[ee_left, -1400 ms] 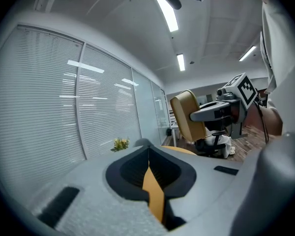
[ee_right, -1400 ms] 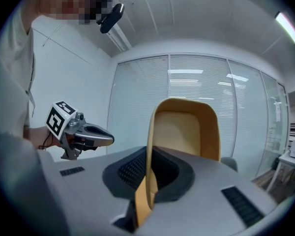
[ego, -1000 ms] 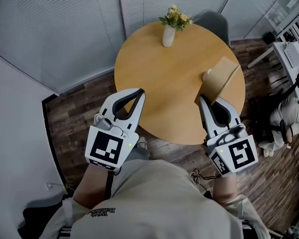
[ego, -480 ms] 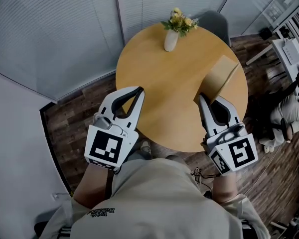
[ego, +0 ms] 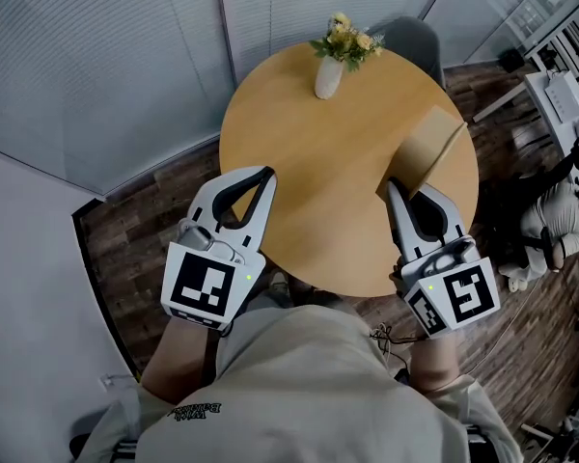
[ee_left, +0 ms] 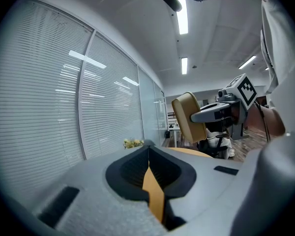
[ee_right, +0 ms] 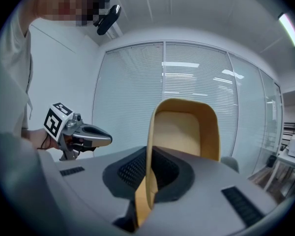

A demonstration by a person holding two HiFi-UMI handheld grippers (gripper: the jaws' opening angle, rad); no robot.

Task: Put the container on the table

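Container (ego: 427,152) of tan, cardboard-like material is gripped by the right claw (ego: 392,187), whose two jaws are closed on one thin side wall at the rim. It is seen as a shallow oblong tub with rounded corners and an open top, plain on every face that shows. It is held tipped onto its side, with the hollow turned towards the right claw's camera. From the head view it lies over the right part of the round wooden bench (ego: 318,162), near that edge. Whether its lower edge touches the bench top cannot be told.

The left claw (ego: 268,174) is held over the near left edge of the bench. Its jaws are pressed together with nothing between them, only a narrow sliver of the bench top being seen through the slit.

One container, one bench and two claws are counted. One pale vase (ego: 326,75) is stood at the far side of the bench, well apart from the container, and one bunch of yellow flowers (ego: 345,39) is held in it. One grey chair (ego: 410,37) is placed beyond the bench
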